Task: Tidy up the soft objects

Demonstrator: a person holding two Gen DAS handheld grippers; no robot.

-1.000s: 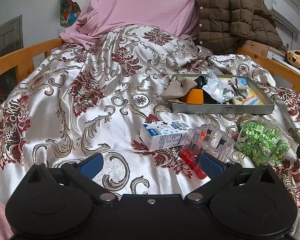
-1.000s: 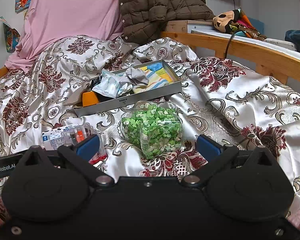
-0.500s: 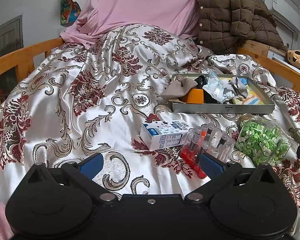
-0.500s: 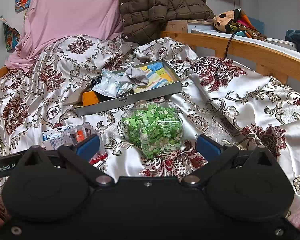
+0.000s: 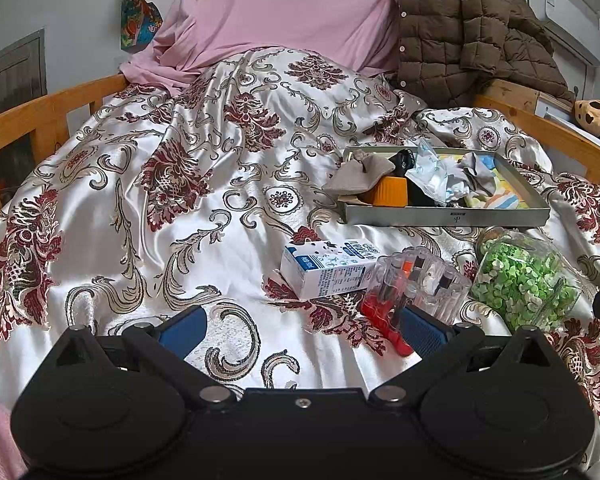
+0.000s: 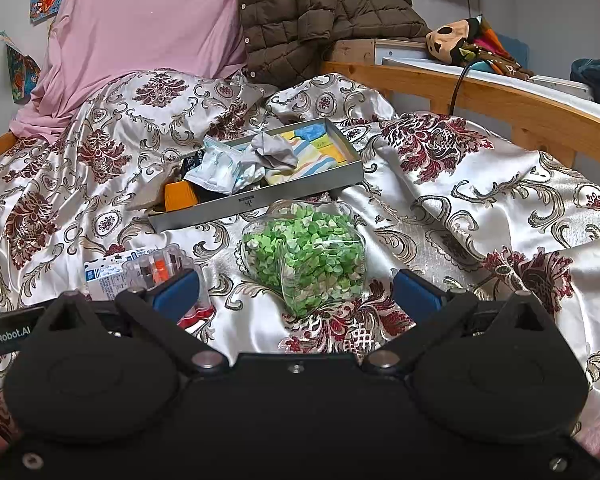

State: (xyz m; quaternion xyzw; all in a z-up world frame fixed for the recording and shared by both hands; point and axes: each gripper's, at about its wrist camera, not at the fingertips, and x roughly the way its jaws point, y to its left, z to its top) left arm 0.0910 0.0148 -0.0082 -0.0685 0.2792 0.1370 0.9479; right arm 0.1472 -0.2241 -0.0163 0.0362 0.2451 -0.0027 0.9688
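A grey metal tray (image 5: 448, 216) (image 6: 259, 202) lies on the patterned bedspread and holds soft things: a beige cloth (image 5: 360, 174), a grey crumpled cloth (image 5: 476, 174) (image 6: 273, 152), a plastic packet (image 5: 432, 168), an orange item (image 5: 390, 192) and a striped cloth (image 6: 312, 156). My left gripper (image 5: 300, 322) is open and empty, low over the bedspread, near the milk carton (image 5: 328, 266). My right gripper (image 6: 295, 294) is open and empty, just in front of a clear jar of green bits (image 6: 306, 252) (image 5: 524, 280).
A clear case with red and orange items (image 5: 412, 288) (image 6: 159, 270) lies between carton and jar. A pink sheet (image 5: 279, 12) and a brown quilted jacket (image 5: 468, 28) lie at the bed's head. Wooden rails (image 5: 31, 120) (image 6: 480, 96) border both sides.
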